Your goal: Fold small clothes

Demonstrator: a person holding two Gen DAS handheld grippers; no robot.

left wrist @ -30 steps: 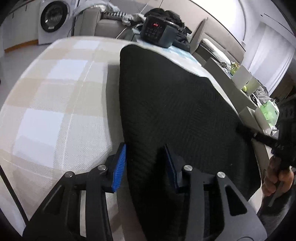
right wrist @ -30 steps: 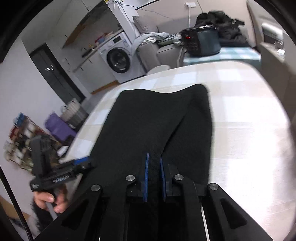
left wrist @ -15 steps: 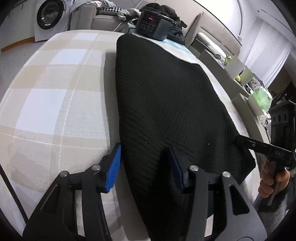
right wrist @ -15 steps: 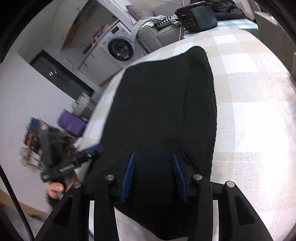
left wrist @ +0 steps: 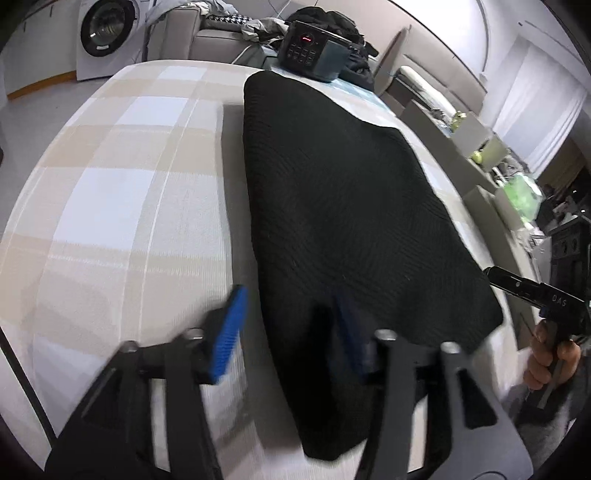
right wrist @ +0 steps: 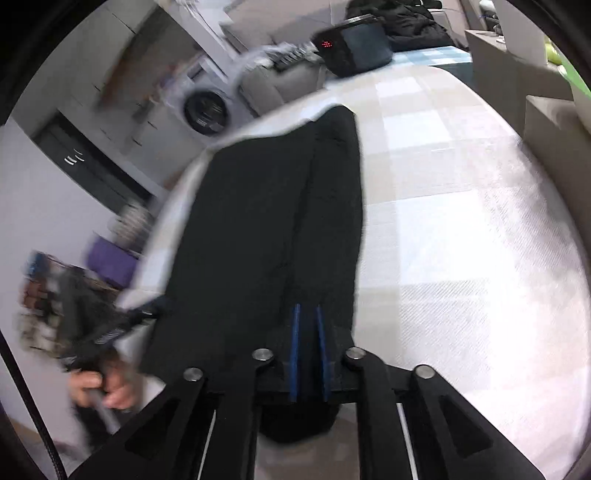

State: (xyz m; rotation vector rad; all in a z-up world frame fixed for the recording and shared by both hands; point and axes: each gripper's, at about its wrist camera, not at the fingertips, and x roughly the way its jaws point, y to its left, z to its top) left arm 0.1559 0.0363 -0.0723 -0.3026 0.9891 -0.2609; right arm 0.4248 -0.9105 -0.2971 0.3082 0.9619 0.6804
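A black knit garment [left wrist: 332,206] lies lengthwise on the checked tablecloth [left wrist: 122,206]. My left gripper [left wrist: 290,328] is over its near left edge and its jaws are opening. One blue pad is over the bare cloth, the other over the fabric, and neither presses on it. In the right wrist view the garment [right wrist: 258,221] shows a raised ridge running to my right gripper [right wrist: 308,347]. Its jaws are closing, and the narrow pads pinch that fold. Each gripper shows in the other's view, the right gripper [left wrist: 498,277] at the garment's corner and the left gripper [right wrist: 155,308] at the opposite one.
A black appliance with a red display [left wrist: 310,55] sits past the far end of the table. Behind it are a sofa with clothes [left wrist: 221,29] and a washing machine [left wrist: 99,37]. Boxes and shelves [left wrist: 480,147] line the right side. A person's hand [left wrist: 550,354] grips the right handle.
The left jaws have spread wider and drawn back, so one pad now stands off the garment. The right jaws opened over the fabric, then narrowed onto a fold as the gripper swung sideways.
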